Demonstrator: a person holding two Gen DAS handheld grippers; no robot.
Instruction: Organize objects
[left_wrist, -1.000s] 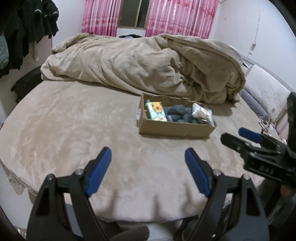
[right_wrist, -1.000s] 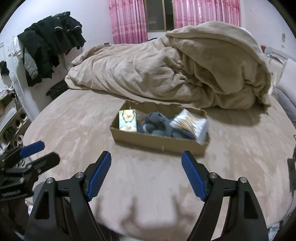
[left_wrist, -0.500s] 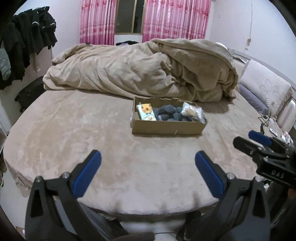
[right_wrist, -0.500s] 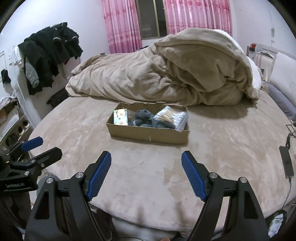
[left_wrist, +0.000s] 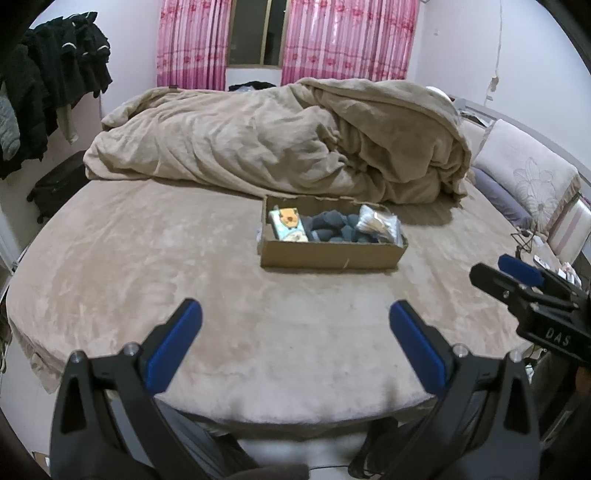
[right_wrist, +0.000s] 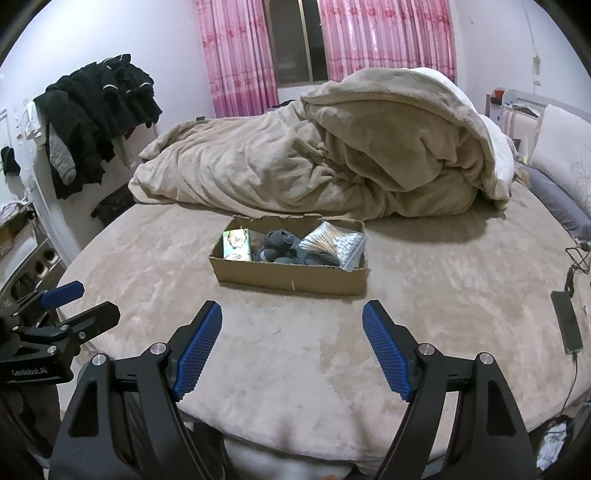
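The cardboard box (left_wrist: 330, 254) (right_wrist: 290, 275) is lying mid-bed (left_wrist: 147, 258), well ahead of both wide-open, empty grippers: left gripper (left_wrist: 295, 332), right gripper (right_wrist: 293, 334).

Both wrist views look from beyond the bed's near edge toward the cardboard box (left_wrist: 332, 254), well apart from it: left view left of it, right view right; both share it (right_wrist: 291, 275).

Cardboard box (right_wrist: 291, 275) on bed (right_wrist: 424, 295), jaws spread.
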